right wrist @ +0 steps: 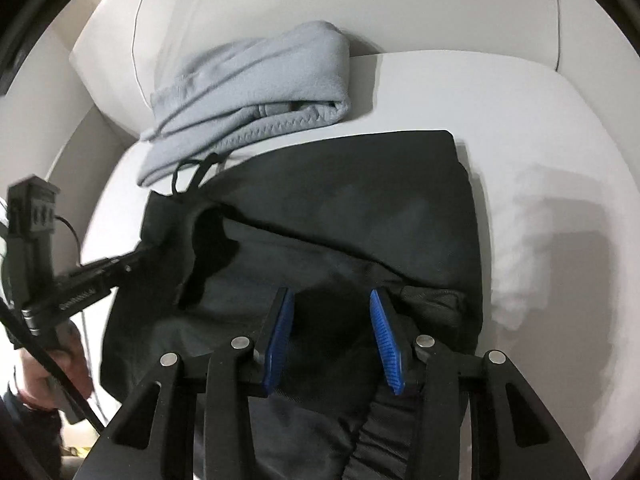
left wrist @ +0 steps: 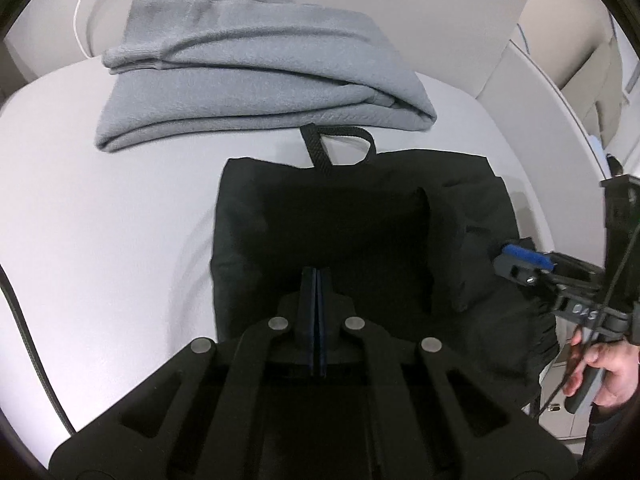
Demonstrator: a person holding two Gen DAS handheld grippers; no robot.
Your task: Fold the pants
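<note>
Left claw: our left gripper (left wrist: 316, 280) is closest to us. Its two fingers are pressed tight together, and we see no cloth between them. It hangs over the middle of the black pants (left wrist: 340, 232).
Right claw: our right gripper (right wrist: 330, 332) has its blue pads (right wrist: 276, 340) apart, with nothing pinched. We think dark cloth lies just under them.
Pants: they sit folded in a dark bundle on the white cushion (right wrist: 540, 120), with a black loop (left wrist: 320, 148) poking out at the far edge.
Grey clothes: a folded grey pile (left wrist: 248, 72) rests just behind the pants.
Worry one: if we push down with the tight claw, the top fold could slide or bunch up.
Worry two: the loop could catch on a finger and pull the bundle open.
Worry three: shoving forward could bump the grey pile.
</note>
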